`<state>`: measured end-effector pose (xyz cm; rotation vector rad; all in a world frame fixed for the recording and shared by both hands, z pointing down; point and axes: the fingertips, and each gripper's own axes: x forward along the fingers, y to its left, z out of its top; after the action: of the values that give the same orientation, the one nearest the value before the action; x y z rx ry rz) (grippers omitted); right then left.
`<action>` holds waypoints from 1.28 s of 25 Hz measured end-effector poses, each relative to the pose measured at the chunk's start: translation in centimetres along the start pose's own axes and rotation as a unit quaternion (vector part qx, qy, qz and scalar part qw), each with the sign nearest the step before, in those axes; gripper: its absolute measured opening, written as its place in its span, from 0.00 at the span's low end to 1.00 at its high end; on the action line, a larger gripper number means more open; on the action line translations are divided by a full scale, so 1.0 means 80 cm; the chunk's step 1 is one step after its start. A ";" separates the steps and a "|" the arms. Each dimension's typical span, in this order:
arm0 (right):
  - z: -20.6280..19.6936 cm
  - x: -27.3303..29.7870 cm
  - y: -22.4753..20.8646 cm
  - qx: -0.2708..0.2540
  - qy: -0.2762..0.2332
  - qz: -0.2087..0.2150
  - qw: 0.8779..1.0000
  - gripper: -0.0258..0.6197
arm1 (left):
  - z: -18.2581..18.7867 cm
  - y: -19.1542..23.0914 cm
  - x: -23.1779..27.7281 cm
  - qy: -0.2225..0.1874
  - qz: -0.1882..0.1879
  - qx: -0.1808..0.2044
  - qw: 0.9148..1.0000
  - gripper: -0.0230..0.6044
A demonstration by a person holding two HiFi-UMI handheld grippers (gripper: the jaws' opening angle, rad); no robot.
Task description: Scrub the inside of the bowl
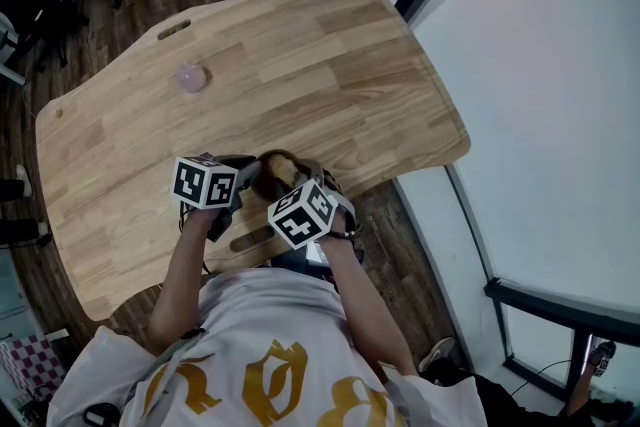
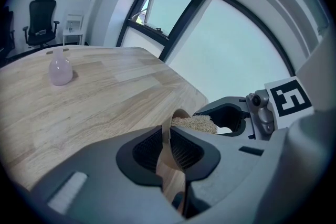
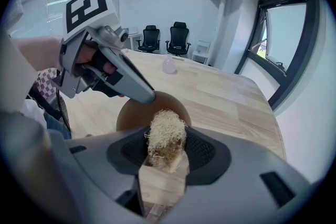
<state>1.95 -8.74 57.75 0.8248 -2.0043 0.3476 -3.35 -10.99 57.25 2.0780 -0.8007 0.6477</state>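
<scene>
Left gripper view has the left gripper (image 2: 168, 136) clamped on the bowl (image 2: 171, 178). The thin wooden rim stands edge-on between its pads. The bowl is at the table's (image 1: 300, 45) near edge, close to the person, and is tipped so that its mouth faces the right gripper.

The scrubber (image 2: 195, 123), a pale fibrous wad, shows just right of that rim, at the mouth. The right gripper (image 3: 167, 140) is closed on it, with the wad sticking out past the jaw tips.

From the right gripper, the hollow lies straight ahead and a little left of the wad, with the left gripper's tip on the far-left rim. I cannot tell whether the wad touches the inner wall. The scrub stroke probably needs a push forward into the hollow, away from the left gripper's side.
</scene>
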 end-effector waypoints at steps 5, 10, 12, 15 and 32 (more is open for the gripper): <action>-0.002 0.003 0.000 0.006 -0.002 0.000 1.000 0.33 | 0.000 0.000 0.002 0.002 0.001 0.005 1.000 0.10; 0.000 0.002 0.001 0.021 -0.005 0.013 1.000 0.33 | 0.002 0.000 0.001 0.001 -0.001 0.003 1.000 0.10; 0.002 0.001 0.001 0.022 -0.008 0.015 1.000 0.33 | 0.001 0.000 0.001 0.000 -0.003 -0.003 1.000 0.10; 0.003 0.001 0.003 0.020 -0.013 0.020 1.000 0.33 | 0.001 -0.001 0.002 -0.001 -0.005 -0.006 1.000 0.10; 0.014 0.002 0.043 0.014 -0.033 0.082 0.996 0.33 | -0.003 0.002 0.001 0.002 -0.001 -0.015 1.000 0.10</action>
<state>-1.17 -6.86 57.51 0.6991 -2.1388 0.4490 -3.46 -10.91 57.51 2.0494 -0.8006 0.6350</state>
